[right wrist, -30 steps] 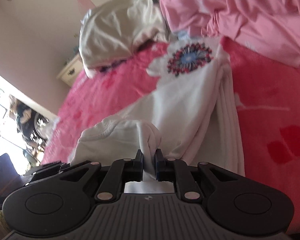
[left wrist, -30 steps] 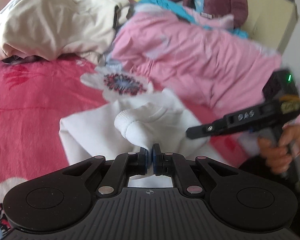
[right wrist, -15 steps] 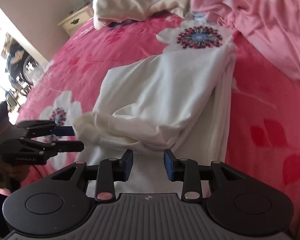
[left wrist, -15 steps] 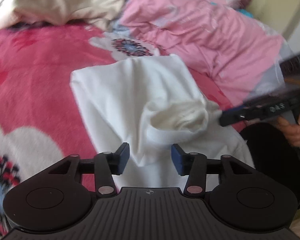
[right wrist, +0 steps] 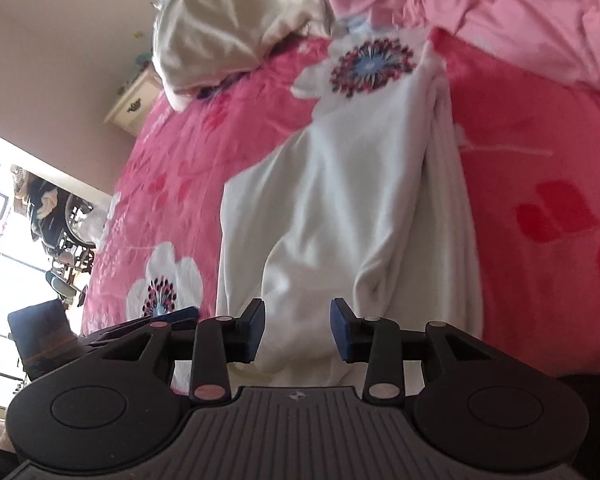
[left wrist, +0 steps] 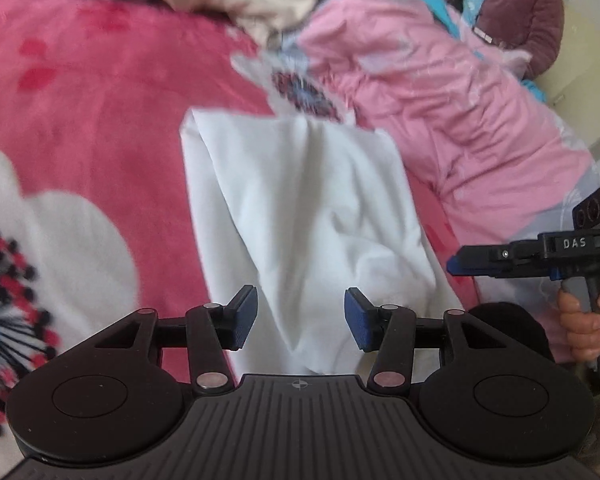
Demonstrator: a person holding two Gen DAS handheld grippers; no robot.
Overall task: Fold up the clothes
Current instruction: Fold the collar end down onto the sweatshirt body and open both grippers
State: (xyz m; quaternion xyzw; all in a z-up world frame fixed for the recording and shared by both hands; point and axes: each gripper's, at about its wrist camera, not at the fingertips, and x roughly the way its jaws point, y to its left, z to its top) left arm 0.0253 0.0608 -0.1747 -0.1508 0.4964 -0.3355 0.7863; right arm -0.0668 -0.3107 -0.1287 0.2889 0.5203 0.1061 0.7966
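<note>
on the pink flowered blanket (left wrist: pixel 100 128) lies a white garment (left wrist: pixel 300 208), folded lengthwise into a long strip with a rumpled bulge at its near end. the left gripper (left wrist: pixel 300 322) hovers over that near end, its tongs spread, nothing pinched. the right gripper (right wrist: pixel 297 330) hangs beside it, its tongs opening, cloth below them but not pressed. a pink quilt (left wrist: pixel 440 112) and a cream bundle (right wrist: pixel 228 28) lie beyond. the next step is probably a crosswise fold: flatten the bulge first, then pinch both near corners through every layer.
</note>
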